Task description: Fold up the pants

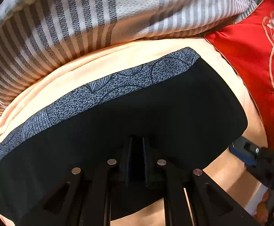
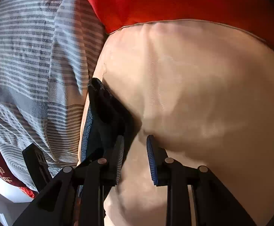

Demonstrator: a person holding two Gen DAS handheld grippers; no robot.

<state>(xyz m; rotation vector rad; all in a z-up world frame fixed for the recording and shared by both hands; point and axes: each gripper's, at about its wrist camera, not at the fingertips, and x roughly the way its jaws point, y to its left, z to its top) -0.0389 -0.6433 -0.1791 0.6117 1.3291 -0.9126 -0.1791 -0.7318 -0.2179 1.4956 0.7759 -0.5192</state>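
The pants (image 1: pixel 155 109) are black with a grey-blue patterned band along the far edge, lying on a peach sheet (image 1: pixel 65 86). My left gripper (image 1: pixel 137 146) is over the near part of the pants, its fingers close together with black cloth between them. In the right wrist view the pants (image 2: pixel 106 113) show as a dark bunched edge just left of my right gripper (image 2: pixel 135 141). The right gripper is open; its left finger touches the cloth, its blue-padded right finger (image 2: pixel 152 160) rests on the sheet.
A grey-and-white striped blanket (image 1: pixel 80 18) lies bunched beyond the pants. A red embroidered cushion (image 1: pixel 249 66) sits at the right. The striped blanket (image 2: pixel 33 66) and red cushion (image 2: pixel 174 1) also show in the right wrist view. The other gripper (image 1: pixel 264 158) appears at the right edge.
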